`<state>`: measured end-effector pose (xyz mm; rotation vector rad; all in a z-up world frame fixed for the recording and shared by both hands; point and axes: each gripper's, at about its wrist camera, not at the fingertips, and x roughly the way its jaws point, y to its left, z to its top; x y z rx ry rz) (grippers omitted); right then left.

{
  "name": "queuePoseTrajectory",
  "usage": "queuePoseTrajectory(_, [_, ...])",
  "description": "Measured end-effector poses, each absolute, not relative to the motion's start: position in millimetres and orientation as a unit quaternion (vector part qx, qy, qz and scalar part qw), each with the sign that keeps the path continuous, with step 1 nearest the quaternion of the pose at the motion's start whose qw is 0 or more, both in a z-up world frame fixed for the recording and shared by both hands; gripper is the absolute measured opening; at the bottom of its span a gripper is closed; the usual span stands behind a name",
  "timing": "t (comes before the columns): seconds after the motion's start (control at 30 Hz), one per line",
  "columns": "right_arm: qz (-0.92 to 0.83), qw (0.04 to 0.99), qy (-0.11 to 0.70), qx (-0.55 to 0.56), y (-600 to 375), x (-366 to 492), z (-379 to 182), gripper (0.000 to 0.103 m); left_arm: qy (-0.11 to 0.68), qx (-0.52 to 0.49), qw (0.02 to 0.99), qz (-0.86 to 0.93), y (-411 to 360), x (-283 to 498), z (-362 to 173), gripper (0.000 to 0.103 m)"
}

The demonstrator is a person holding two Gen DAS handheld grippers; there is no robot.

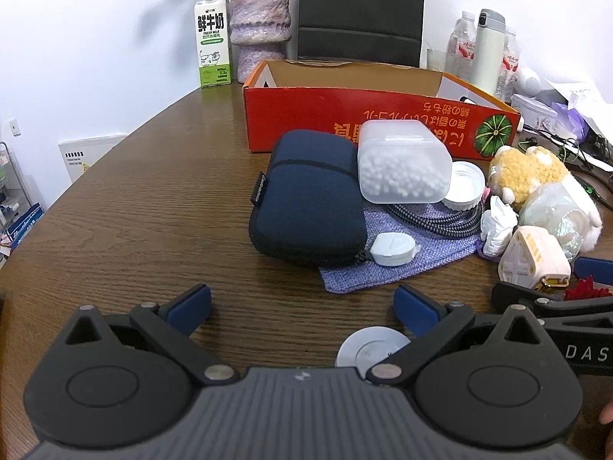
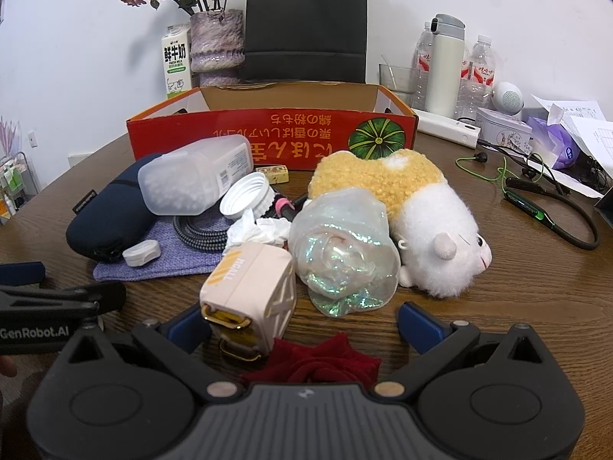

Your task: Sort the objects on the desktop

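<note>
Left gripper and right gripper, jaws spread wide, empty.
Clutter lies before the red box; a red cloth, perhaps, sits nearest it.

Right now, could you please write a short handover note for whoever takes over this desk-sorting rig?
Left gripper: open, empty, above bare table near the navy pouch.
Right gripper: open, nothing gripped; the beige plug adapter and a red fabric flower lie between its fingers.
Clutter sits piled before the red cardboard box: frosted bead container, white cap, plush toy, iridescent wrap, crumpled tissue.
Done: nothing visibly in the box, though its floor is hidden.
Left: sort everything.
</note>
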<state>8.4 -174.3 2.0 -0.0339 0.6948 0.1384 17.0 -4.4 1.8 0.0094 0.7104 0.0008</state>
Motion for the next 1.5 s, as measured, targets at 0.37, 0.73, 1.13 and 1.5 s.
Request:
queuePoseTrajectory(0.37, [0.068,0.938,0.34,-0.016,-174,8,2,0.103,0.348,0.005,0.938,0.001,-5,18,2,0.103])
queuePoseTrajectory(0.73, [0.066,0.938,0.34,-0.016,-175,9,1,0.103,0.344,0.002,0.939,0.014,-3,13,1,0.103])
queuePoseTrajectory(1.13, [0.067,0.938,0.34,-0.017,-174,9,1,0.103,0.344,-0.001,0.939,0.011,-2,13,1,0.103])
queuePoseTrajectory(1.5, [0.137,0.95,0.282,-0.005,-183,-24,29,0.066,0.326,-0.059,0.94,-0.077,36,-24,17,0.093])
